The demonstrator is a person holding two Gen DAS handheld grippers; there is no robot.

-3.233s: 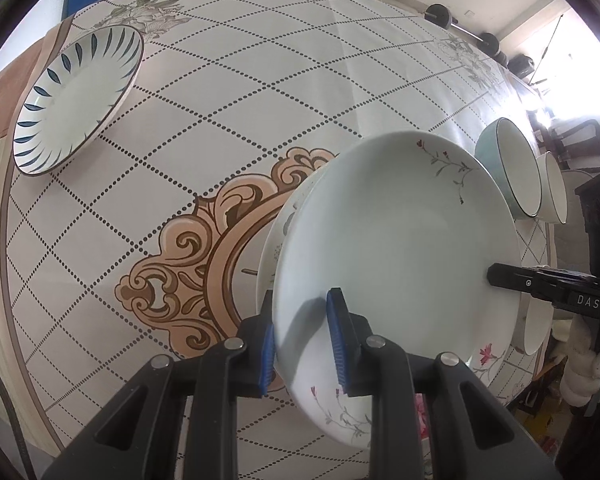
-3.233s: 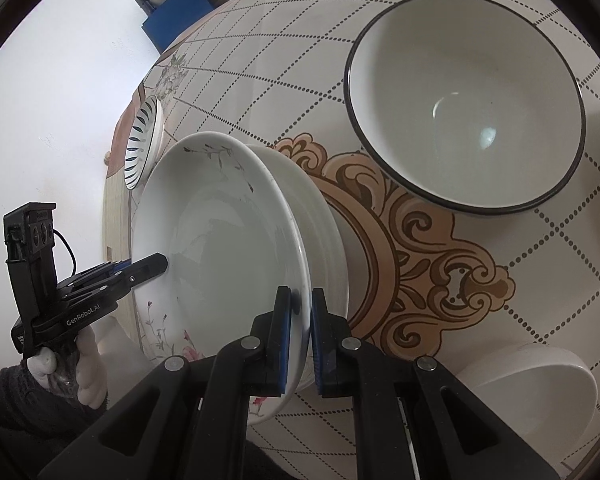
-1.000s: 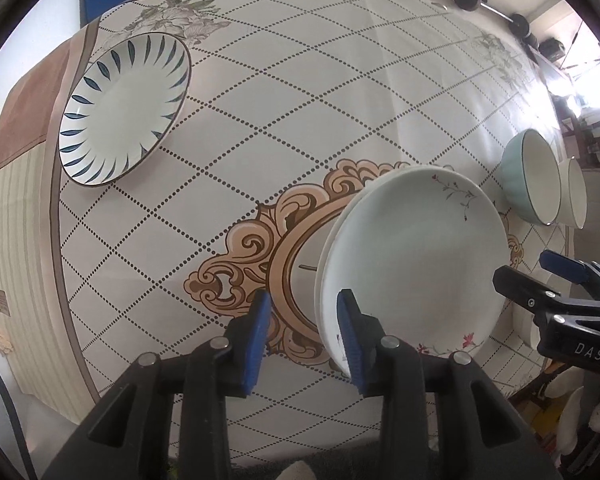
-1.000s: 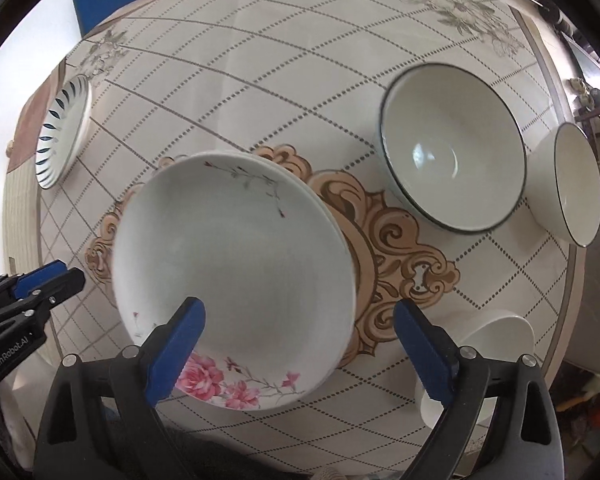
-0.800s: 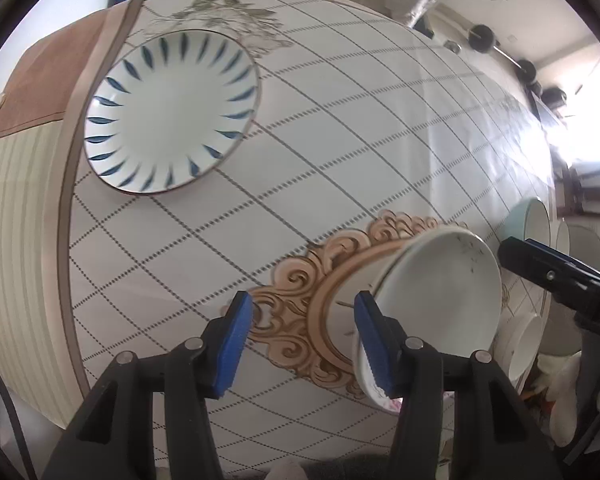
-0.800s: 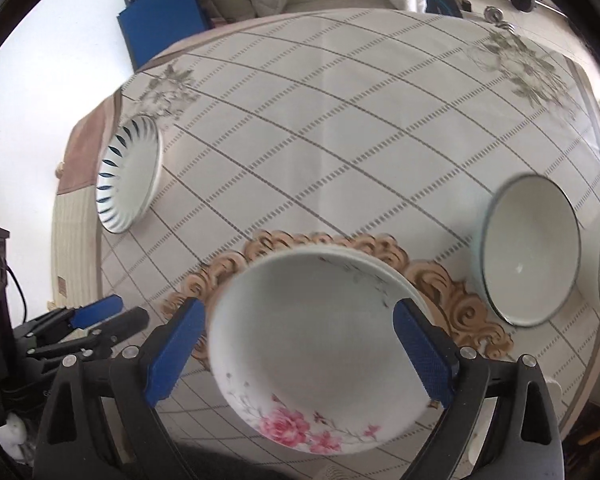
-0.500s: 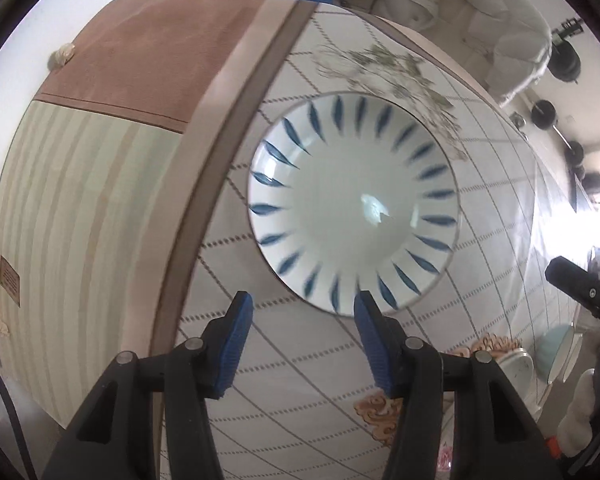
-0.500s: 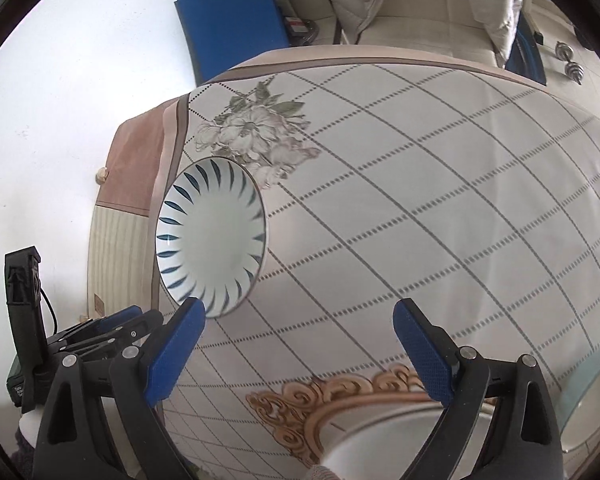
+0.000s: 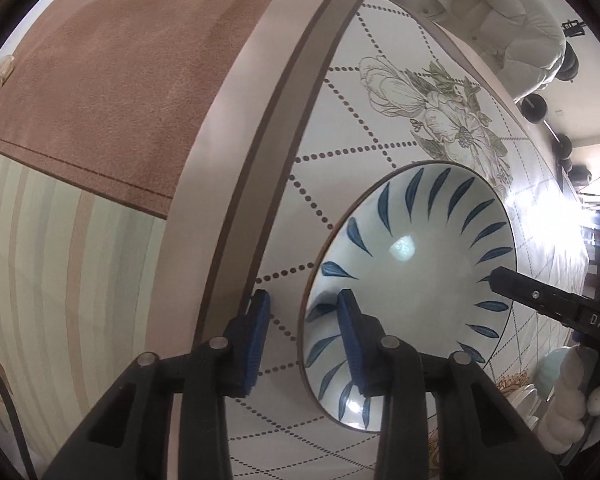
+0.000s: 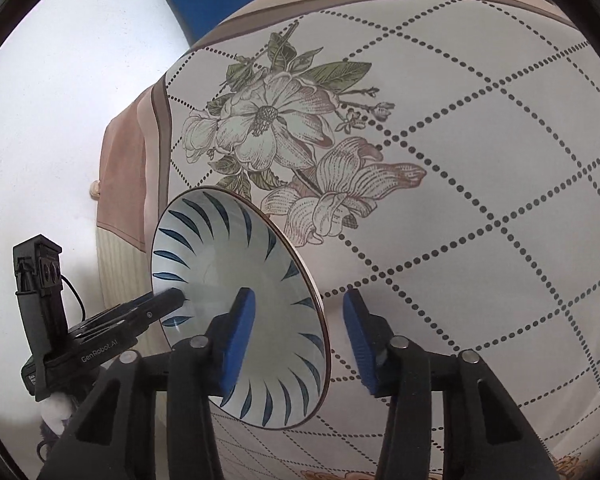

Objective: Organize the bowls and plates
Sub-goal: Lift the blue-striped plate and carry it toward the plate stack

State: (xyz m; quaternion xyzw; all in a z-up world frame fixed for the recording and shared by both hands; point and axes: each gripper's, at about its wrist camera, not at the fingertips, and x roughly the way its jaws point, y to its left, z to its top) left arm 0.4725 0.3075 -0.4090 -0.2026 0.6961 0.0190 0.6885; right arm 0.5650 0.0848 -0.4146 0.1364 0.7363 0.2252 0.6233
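- Plate (image 9: 416, 292), round and shallow: white centre, ring of dark blue leaf-shaped strokes pointing inward all round, thin dark line along the rim. Glossy (two bright glints on the glaze in the left view).
- Position: flat on the tablecloth (image 9: 320, 168), near the table's edge, just beside the printed flower bunch (image 10: 284, 148) and close to the cloth's brown border band (image 9: 272, 148).
- Same plate in right view (image 10: 236, 304); seen there at a steep slant, the far rim overlapping the lower petals of the print.
- Left tongs (image 9: 303, 334): blue pads either side of the plate's near rim, one pad outside on the cloth, the other over the plate's inner slope. Closing. Gap visible between outer pad and rim, so not yet pressing.
- Right tongs (image 10: 296, 336): straddling the opposite rim, one blue pad over the plate's inside, the other out over the cloth. Closing as well; clear gap on the outer side, no clamp on the rim.
- Each pair's black tip visible from the other side, reaching over the blue strokes.
- Light-gloved hand (image 9: 580, 396) at lower right of the left view, on the handle of the right tongs.
- Cloth pattern: dotted diamond grid on cream; pink-brown and striped panels hanging over the table's side.
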